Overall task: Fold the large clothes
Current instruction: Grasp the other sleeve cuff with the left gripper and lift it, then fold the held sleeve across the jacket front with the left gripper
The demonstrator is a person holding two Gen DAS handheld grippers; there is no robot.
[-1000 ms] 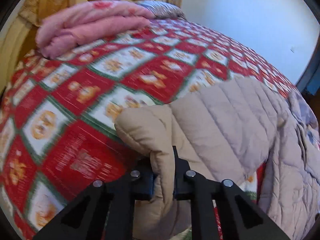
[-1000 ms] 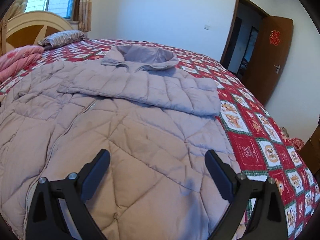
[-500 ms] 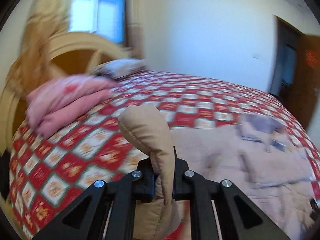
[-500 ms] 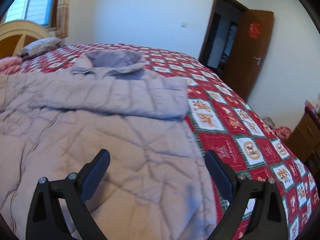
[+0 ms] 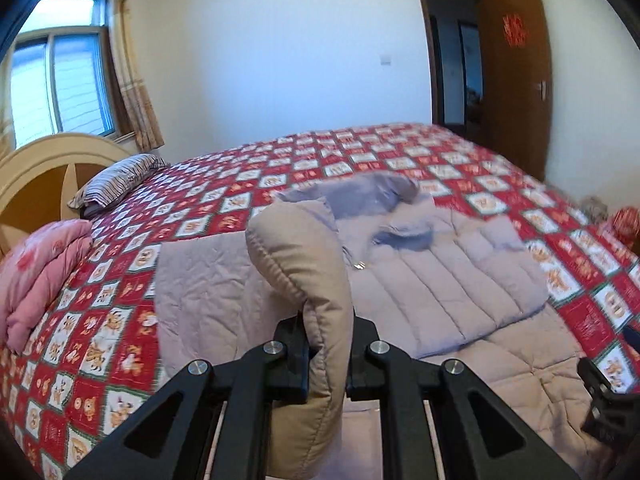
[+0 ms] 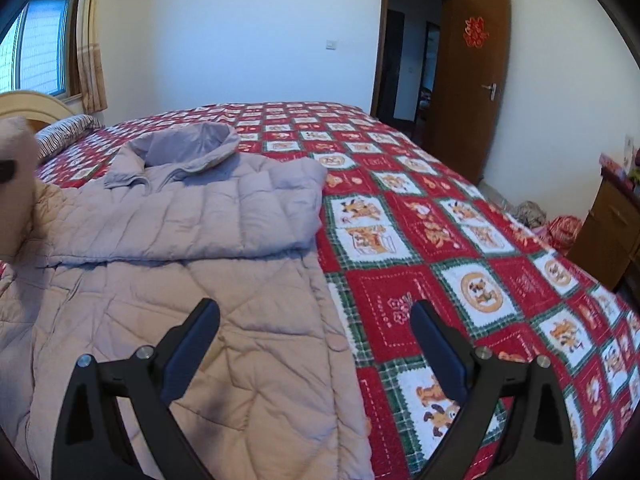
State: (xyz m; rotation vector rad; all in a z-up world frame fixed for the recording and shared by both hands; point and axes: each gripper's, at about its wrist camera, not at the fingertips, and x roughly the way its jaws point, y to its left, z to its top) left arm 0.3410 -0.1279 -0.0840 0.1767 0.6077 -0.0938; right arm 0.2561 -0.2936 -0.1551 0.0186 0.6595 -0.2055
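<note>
Folding the sleeve in

Our left gripper [image 5: 328, 354] pinches the sleeve [image 5: 298, 264] to lay it across the coat [image 6: 192, 280]; our right gripper [image 6: 316, 348] hovers spread, empty.

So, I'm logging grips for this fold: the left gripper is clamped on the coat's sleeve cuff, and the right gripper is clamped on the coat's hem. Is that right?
Not quite. The right wrist view shows the right gripper open, its jaws spread above the coat, gripping nothing. The left gripper is indeed shut on the sleeve cuff, as the left wrist view shows.
</note>
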